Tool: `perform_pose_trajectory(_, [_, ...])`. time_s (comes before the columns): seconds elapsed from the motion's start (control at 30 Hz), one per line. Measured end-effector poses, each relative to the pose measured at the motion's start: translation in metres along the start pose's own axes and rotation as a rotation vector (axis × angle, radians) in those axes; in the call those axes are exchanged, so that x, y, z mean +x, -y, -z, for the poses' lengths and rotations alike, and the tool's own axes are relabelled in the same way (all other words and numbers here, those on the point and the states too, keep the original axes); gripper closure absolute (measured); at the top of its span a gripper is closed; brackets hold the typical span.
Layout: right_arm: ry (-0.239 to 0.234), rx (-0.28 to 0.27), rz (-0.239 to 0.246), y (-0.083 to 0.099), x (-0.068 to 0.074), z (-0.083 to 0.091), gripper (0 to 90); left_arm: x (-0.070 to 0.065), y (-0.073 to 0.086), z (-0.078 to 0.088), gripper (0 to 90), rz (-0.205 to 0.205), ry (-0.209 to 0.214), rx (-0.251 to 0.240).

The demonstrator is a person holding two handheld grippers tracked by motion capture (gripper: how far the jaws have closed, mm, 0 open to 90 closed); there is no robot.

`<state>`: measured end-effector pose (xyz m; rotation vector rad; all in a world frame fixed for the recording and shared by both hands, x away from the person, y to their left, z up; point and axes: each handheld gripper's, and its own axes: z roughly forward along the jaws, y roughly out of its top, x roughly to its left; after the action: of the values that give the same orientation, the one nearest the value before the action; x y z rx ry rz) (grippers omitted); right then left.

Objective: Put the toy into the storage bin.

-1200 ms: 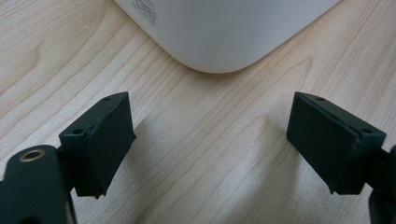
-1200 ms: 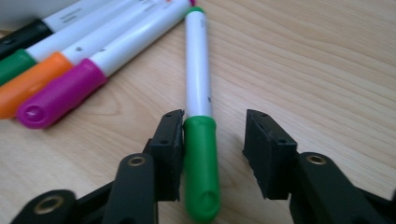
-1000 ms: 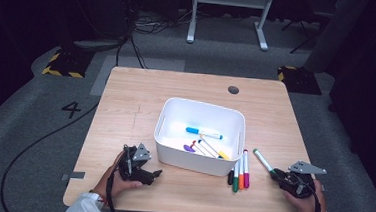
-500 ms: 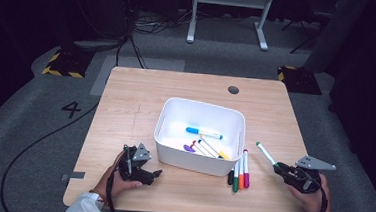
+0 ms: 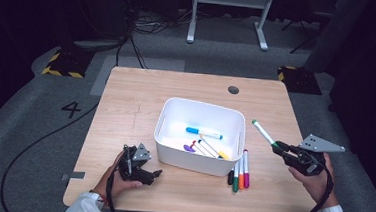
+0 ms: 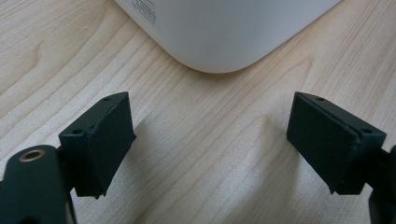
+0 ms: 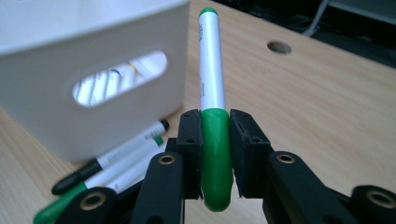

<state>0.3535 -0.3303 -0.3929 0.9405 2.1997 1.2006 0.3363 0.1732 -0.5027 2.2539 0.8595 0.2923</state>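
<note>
- The right gripper (image 7: 215, 154) has its jaws clamped tight on the green cap of a green marker (image 7: 212, 84); the white barrel runs straight out past the jaw tips, and in the high view the marker (image 5: 263, 132) is off the table, slanting toward the far corner of the bin.
- Below and to the left of those jaws lie the loose markers (image 7: 112, 154), a black one and green ones side by side on the table (image 7: 327, 107), just beside the bin's wall.
- Left of the jaws stands the white bin (image 7: 93, 70), its handle slot showing markers inside. To the right of the jaws the tabletop is bare out to its edge.
- The left gripper (image 6: 210, 140) has its jaws spread wide with nothing between them but bare wood; a rounded corner of the bin (image 6: 224, 32) sits just ahead of the gap.
- In the high view the left gripper (image 5: 139, 164) rests near the table's front edge, beside the bin (image 5: 168, 114).
- Beyond the table is a grey floor (image 5: 39, 120) with a trailing cable and a dark room behind.
</note>
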Motion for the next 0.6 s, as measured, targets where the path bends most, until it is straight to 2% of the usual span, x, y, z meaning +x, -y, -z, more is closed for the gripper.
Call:
perform_pose_trajectory(0.13, [-0.045, -0.023, 0.043, -0.026, 0.007, -0.006, 75.4, 0.000, 0.000, 0.000, 14.9, 0.000, 0.000, 0.001])
perform_pose_trajectory(0.3, [-0.090, -0.020, 0.120, -0.054, 0.021, -0.022, 75.4, 0.000, 0.000, 0.000, 14.9, -0.001, 0.000, 0.001])
perform_pose_trajectory(0.53, [-0.170, -0.026, 0.165, -0.088, 0.044, -0.045, 75.4, 0.000, 0.000, 0.000, 14.9, -0.001, 0.001, 0.000])
perform_pose_trajectory(0.6, [-0.196, -0.011, 0.183, -0.095, 0.051, -0.053, 75.4, 0.000, 0.000, 0.000, 14.9, -0.002, 0.001, 0.000])
